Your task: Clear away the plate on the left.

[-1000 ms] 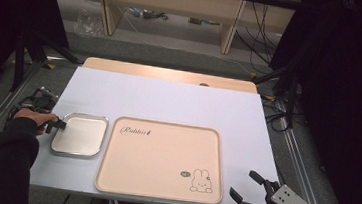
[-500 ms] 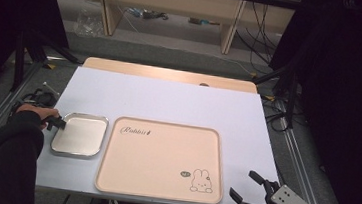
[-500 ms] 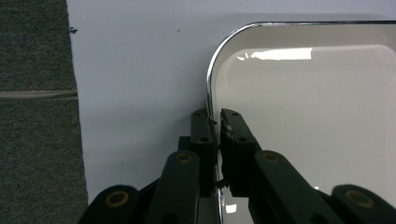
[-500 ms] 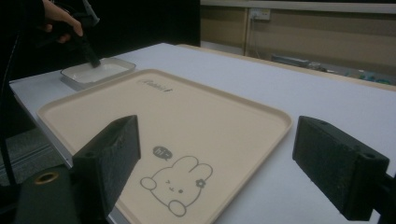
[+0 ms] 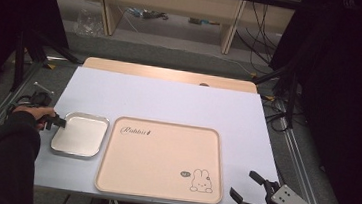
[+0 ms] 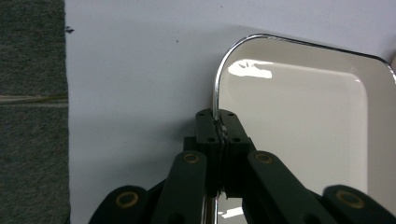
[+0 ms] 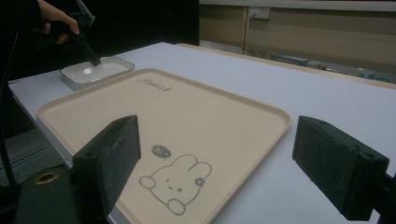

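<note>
One small white metal-rimmed tray (image 5: 79, 135) lay near the left edge of the white tabletop (image 5: 179, 102), just beside one large beige tray (image 5: 161, 159) printed with a rabbit (image 5: 201, 181). The small tray's left rim was clamped between the closed jaws of the left gripper (image 6: 218, 127). The right gripper (image 5: 254, 194) was held at the tabletop's near right corner, its jaws spread wide with nothing between them.

One metal tray (image 5: 79, 135), one beige rabbit tray (image 5: 161, 159), two claws.
</note>
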Action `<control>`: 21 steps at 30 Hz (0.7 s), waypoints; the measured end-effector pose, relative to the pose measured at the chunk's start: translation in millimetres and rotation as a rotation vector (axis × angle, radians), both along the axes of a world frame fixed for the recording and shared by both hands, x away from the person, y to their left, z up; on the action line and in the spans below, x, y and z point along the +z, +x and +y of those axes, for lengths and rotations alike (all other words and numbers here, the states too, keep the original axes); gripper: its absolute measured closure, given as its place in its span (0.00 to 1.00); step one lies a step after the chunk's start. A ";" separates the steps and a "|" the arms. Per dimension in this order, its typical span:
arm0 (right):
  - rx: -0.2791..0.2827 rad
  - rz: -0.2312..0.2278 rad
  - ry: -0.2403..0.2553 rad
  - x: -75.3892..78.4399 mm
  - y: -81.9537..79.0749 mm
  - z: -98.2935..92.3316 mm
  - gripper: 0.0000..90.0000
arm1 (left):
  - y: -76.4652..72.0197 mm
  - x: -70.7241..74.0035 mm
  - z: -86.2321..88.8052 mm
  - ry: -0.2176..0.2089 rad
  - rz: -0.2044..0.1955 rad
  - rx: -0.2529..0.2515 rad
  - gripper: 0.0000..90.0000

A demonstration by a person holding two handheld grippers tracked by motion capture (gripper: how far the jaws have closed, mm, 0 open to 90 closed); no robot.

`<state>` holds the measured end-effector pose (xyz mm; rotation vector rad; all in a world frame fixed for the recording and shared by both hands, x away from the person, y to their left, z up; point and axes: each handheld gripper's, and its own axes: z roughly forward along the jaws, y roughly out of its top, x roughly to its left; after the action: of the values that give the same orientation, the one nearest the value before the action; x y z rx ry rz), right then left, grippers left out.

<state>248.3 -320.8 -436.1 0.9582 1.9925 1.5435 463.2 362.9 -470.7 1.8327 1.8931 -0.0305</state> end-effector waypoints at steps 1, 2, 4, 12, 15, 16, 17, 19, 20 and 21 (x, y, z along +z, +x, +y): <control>-0.004 -0.002 0.000 0.0 0.1 0.5 0.18 | -1.2 -0.3 1.2 -0.004 -0.011 0.013 0.98; -0.014 -0.033 -0.018 0.2 1.3 -0.4 0.18 | -2.3 -0.7 3.2 -0.013 -0.014 0.016 0.98; 0.002 0.012 -0.009 0.6 -0.7 0.0 0.18 | -4.5 -0.2 6.7 -0.037 -0.039 0.037 0.98; -0.006 0.000 0.004 -0.1 0.3 0.7 0.18 | -11.8 6.6 14.8 -0.078 -0.093 0.044 0.98; -0.006 0.002 0.005 -0.1 0.0 0.8 0.18 | -14.3 10.9 15.8 -0.101 -0.123 0.039 0.98; -0.012 -0.033 -0.016 0.2 1.7 -0.6 0.18 | -14.3 10.9 15.8 -0.101 -0.123 0.039 0.98; -0.014 -0.034 -0.038 1.1 1.7 -1.9 0.18 | -15.0 12.4 15.8 -0.106 -0.127 0.033 0.98; -0.014 -0.034 -0.042 1.0 1.7 -1.9 0.18 | -15.3 13.2 15.7 -0.106 -0.130 0.032 0.98; -0.012 -0.046 -0.017 -0.2 2.3 -0.1 0.18 | -15.3 14.9 15.7 -0.106 -0.121 0.030 0.98; -0.012 -0.046 -0.017 -0.2 2.3 -0.1 0.18 | -15.7 15.9 15.6 -0.108 -0.123 0.023 0.98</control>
<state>250.6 -321.0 -436.2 0.9178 1.9616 1.5257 447.5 378.5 -454.8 1.7021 1.7921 -0.0114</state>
